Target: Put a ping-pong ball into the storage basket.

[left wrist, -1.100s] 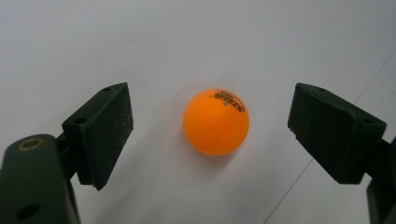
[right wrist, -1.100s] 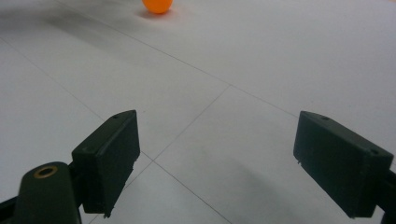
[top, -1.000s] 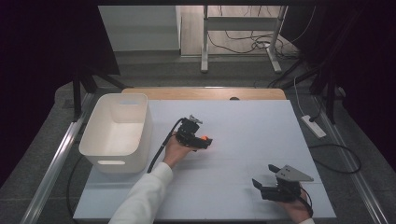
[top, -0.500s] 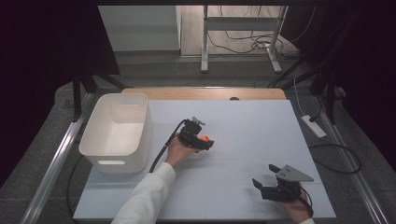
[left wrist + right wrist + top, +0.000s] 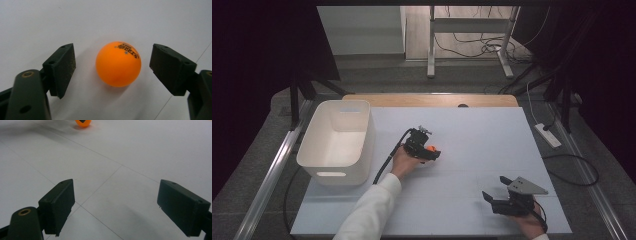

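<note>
An orange ping-pong ball [image 5: 118, 64] with black print rests on the white table sheet [image 5: 472, 130], near its middle. My left gripper [image 5: 114, 60] straddles the ball. Its jaws have just been closing, but a gap shows on each side of the ball and the pads do not touch it. From the high view, the ball [image 5: 430, 149] peeks out at the tip of the left gripper [image 5: 431, 153], held by a hand in a white sleeve. My right gripper [image 5: 495, 188] stands open and empty at the near right. In the right gripper view, the right gripper [image 5: 116, 192] faces the distant ball [image 5: 83, 122].
A white plastic bin [image 5: 332, 170] stands on the left side of the table, its inside bare as far as I can see. A power strip [image 5: 548, 135] lies off the table's right edge. Cables trail on the floor beyond the far edge.
The left gripper has edged very slightly toward the near side, staying at the ball. The right gripper has kept still.
</note>
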`<state>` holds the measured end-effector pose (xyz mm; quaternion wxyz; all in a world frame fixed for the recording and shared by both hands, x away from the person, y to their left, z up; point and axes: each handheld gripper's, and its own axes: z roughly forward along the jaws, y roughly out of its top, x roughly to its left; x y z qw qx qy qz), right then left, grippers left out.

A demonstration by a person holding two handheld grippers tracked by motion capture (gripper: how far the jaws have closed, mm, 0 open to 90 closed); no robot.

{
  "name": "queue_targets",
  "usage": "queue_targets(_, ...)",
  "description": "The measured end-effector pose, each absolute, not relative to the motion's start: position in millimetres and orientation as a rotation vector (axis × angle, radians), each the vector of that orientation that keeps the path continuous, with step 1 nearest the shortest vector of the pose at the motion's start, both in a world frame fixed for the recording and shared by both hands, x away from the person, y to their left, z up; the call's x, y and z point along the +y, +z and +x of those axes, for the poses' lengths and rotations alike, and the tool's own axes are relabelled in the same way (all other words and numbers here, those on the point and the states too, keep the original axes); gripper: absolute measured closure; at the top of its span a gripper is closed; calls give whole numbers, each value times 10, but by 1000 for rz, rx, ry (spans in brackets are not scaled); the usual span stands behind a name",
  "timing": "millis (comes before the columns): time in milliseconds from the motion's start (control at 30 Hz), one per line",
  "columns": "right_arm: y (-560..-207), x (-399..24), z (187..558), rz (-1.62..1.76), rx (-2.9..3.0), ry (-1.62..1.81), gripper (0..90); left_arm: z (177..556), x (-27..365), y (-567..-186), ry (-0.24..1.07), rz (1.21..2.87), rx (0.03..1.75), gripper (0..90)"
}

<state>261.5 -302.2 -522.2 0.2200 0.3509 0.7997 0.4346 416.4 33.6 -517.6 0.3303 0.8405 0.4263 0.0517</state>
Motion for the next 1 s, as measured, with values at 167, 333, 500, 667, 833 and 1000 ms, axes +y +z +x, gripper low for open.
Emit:
queue_targets(167, -5222, -3024, 2617, 971, 2211, 1200, 147, 4173, 337, -5193, 143, 2207, 1122, 276)
queue_targets(333, -5224, -3026, 2619, 973, 2210, 1197, 147, 4170, 330, -5193, 147, 2203, 1112, 328)
queue_targets(500, -5225, -3030, 2620, 977, 2208, 1199, 147, 4164, 334, -5186, 154, 2200, 1106, 445)
queue_targets(667, -5224, -3030, 2620, 976, 2209, 1194, 147, 4160, 338, -5172, 145, 2200, 1090, 501)
queue_targets(833, -5225, -3032, 2620, 976, 2208, 1198, 147, 4158, 356, -5154, 161, 2199, 1092, 506)
queue_targets(1000, -5226, -3032, 2620, 975, 2207, 1196, 147, 4154, 386, -5130, 165, 2188, 1094, 506)
